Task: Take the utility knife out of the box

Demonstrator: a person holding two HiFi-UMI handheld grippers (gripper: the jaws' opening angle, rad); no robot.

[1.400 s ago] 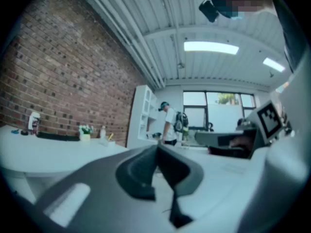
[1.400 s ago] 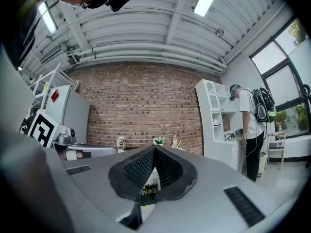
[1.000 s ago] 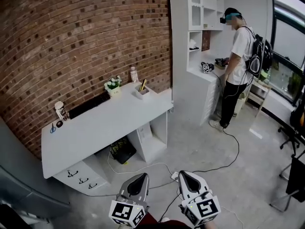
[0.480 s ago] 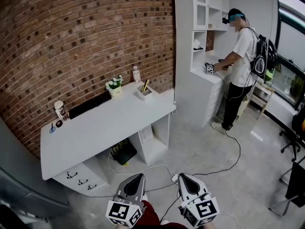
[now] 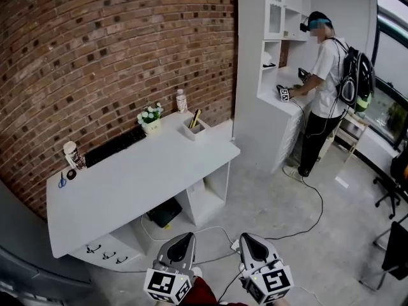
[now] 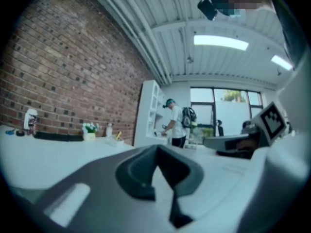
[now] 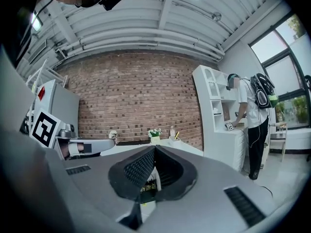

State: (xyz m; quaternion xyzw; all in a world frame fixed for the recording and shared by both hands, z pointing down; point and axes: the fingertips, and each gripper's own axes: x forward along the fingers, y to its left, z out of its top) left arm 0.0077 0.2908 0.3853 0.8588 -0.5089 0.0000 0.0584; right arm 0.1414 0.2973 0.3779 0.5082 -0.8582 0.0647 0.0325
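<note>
Task status: not begun, by the look of it. Approach stage only.

- Small white box (image 5: 196,129) sits near the back edge of the white desk (image 5: 127,183), close to the brick wall, between a flower pot (image 5: 150,117) and the desk's right end. A white bottle (image 5: 181,99) stands just behind it.
- A slim yellow-and-dark item (image 5: 193,117) stands tilted in the box, poking above the rim. Probably the utility knife; too small to confirm.
- Both grippers are well apart from the desk, low in the head view, out over the floor and pointing toward the desk.
- Left to do: close the gap to the desk, open one gripper, take the knife by its exposed end, lift it clear of the box.

Fingers:
- Left gripper (image 5: 185,236): fingers (image 6: 138,171) fully closed, tips together, nothing between them, touching nothing.
- Right gripper (image 5: 245,237): fingers (image 7: 138,171) likewise closed tip to tip and empty.

Also noted: scissors (image 5: 62,181) and a cup (image 5: 70,153) at the desk's left end. A second person (image 5: 325,75) works at the white shelf unit (image 5: 268,56) on the right, well clear.
</note>
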